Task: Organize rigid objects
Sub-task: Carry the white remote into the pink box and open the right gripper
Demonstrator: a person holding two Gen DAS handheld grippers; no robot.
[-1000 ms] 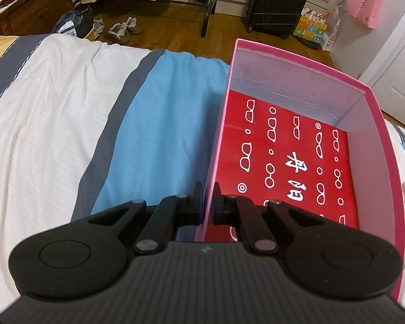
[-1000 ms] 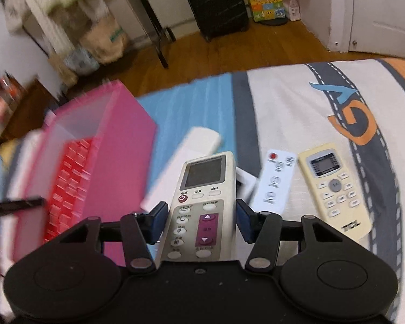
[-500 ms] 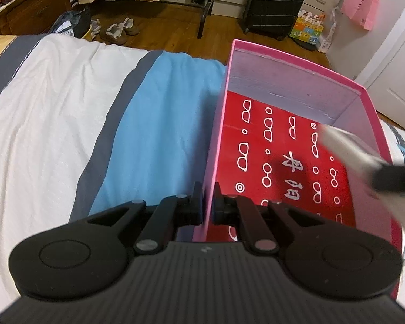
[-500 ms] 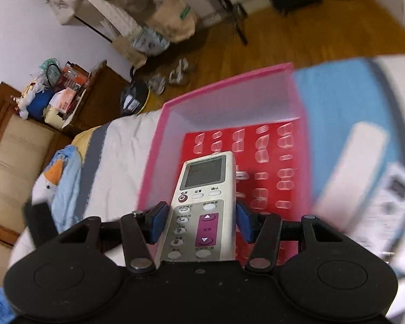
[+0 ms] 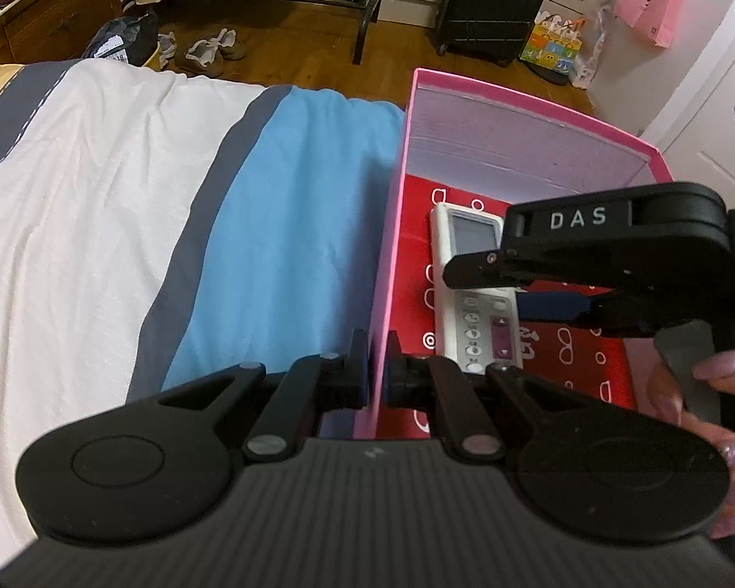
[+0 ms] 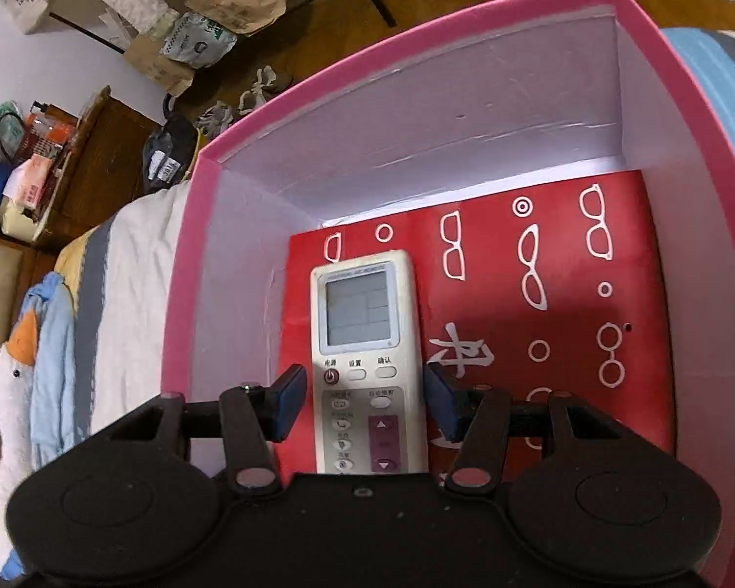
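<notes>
A pink box point(image 5: 539, 117) with a red patterned floor point(image 6: 563, 304) stands on the bed. My left gripper point(image 5: 378, 367) is shut on the box's left wall point(image 5: 384, 294). A white remote with a screen point(image 6: 362, 343) lies on the box floor near the left wall; it also shows in the left wrist view point(image 5: 470, 264). My right gripper point(image 6: 365, 404) is down inside the box with its blue pads point(image 6: 286, 402) spread on either side of the remote, a small gap on each side. It also shows in the left wrist view point(image 5: 553, 304).
The box sits on a striped bedspread point(image 5: 122, 186) of white, grey and blue. A stuffed goose point(image 6: 14, 367) lies at the bed's left. Beyond the bed are a wooden floor, shoes point(image 5: 210, 49), a black suitcase point(image 5: 495, 0) and a wooden dresser point(image 6: 73, 161).
My right gripper carried the remote from beside the box over its rim and down to the box floor, then its jaws spread off the remote. The left gripper stayed on the box wall.
</notes>
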